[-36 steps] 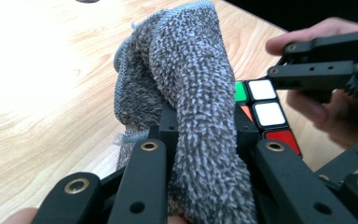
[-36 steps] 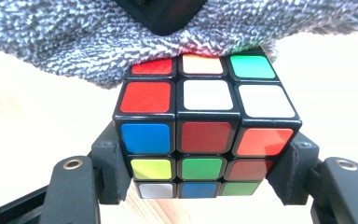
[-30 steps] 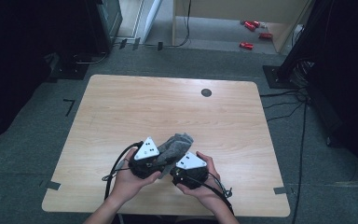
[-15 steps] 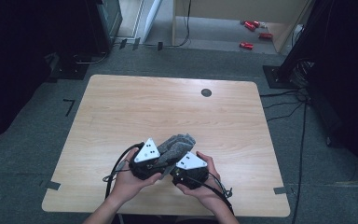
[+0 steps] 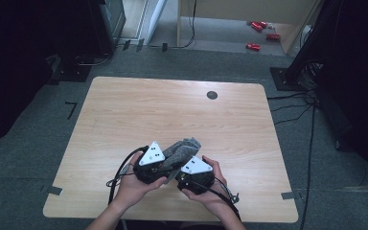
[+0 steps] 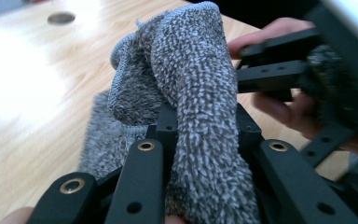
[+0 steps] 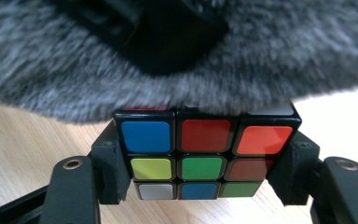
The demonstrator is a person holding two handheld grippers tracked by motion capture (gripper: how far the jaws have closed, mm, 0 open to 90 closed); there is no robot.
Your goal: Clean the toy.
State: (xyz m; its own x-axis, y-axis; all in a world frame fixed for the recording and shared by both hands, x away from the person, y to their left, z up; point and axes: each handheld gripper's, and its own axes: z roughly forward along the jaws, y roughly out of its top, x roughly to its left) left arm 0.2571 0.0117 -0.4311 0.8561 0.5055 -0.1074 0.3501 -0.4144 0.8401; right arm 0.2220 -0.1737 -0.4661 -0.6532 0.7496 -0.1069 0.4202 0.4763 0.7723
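Nothing is seen to have moved since earlier. Near the table's point(image 5: 124, 115) front edge, the grey cloth point(image 6: 191, 93) is clamped by the left gripper point(image 6: 200, 140); the puzzle cube point(image 7: 205, 154), revealed in the right gripper view, is clamped by the right gripper point(image 7: 200, 161).

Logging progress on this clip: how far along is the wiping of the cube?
Done: both pick-ups. The right gripper clamps the cube; the left gripper holds the grey cloth. In hand: the cloth lies against the cube's top edge, low over the table. Left: the coloured face in the right gripper view is uncovered, and both things must be set down.
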